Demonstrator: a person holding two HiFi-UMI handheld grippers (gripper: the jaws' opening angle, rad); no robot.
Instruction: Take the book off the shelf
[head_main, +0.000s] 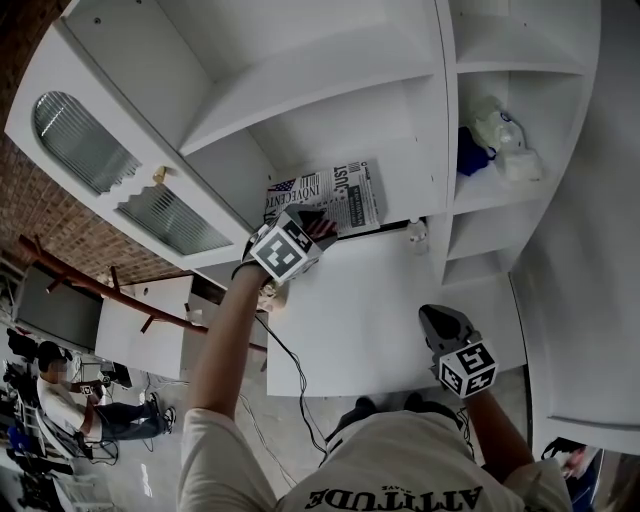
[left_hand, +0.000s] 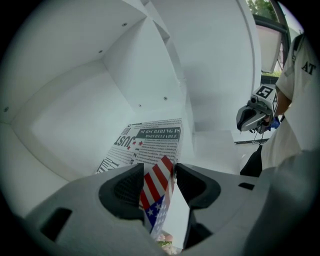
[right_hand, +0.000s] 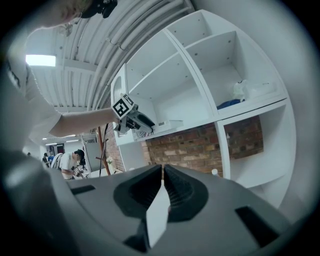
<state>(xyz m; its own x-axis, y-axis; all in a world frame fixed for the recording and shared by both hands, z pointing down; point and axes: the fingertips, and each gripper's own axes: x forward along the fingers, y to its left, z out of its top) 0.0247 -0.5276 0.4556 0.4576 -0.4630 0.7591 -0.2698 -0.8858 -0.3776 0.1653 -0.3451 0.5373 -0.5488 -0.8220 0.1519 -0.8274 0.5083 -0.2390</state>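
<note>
The book (head_main: 345, 195), with a newspaper-print cover and a flag corner, lies flat on the white shelf (head_main: 400, 150), its near edge at the shelf front. My left gripper (head_main: 315, 228) reaches up to that edge. In the left gripper view the flag corner of the book (left_hand: 150, 142) fills the gap between the jaws of the left gripper (left_hand: 159, 177), and both pads touch it. My right gripper (head_main: 437, 322) hangs low by my body, away from the shelf. Its jaws (right_hand: 163, 182) are together with nothing between them. The right gripper view also shows the left gripper (right_hand: 137, 120) at the book (right_hand: 167, 124).
A white shelving unit with open cubbies stands in front of me. A blue and white bundle (head_main: 495, 140) sits in the right cubby, a small white bottle (head_main: 417, 234) below it. A glazed cabinet door (head_main: 130, 180) hangs open at left. A seated person (head_main: 60, 400) is far left.
</note>
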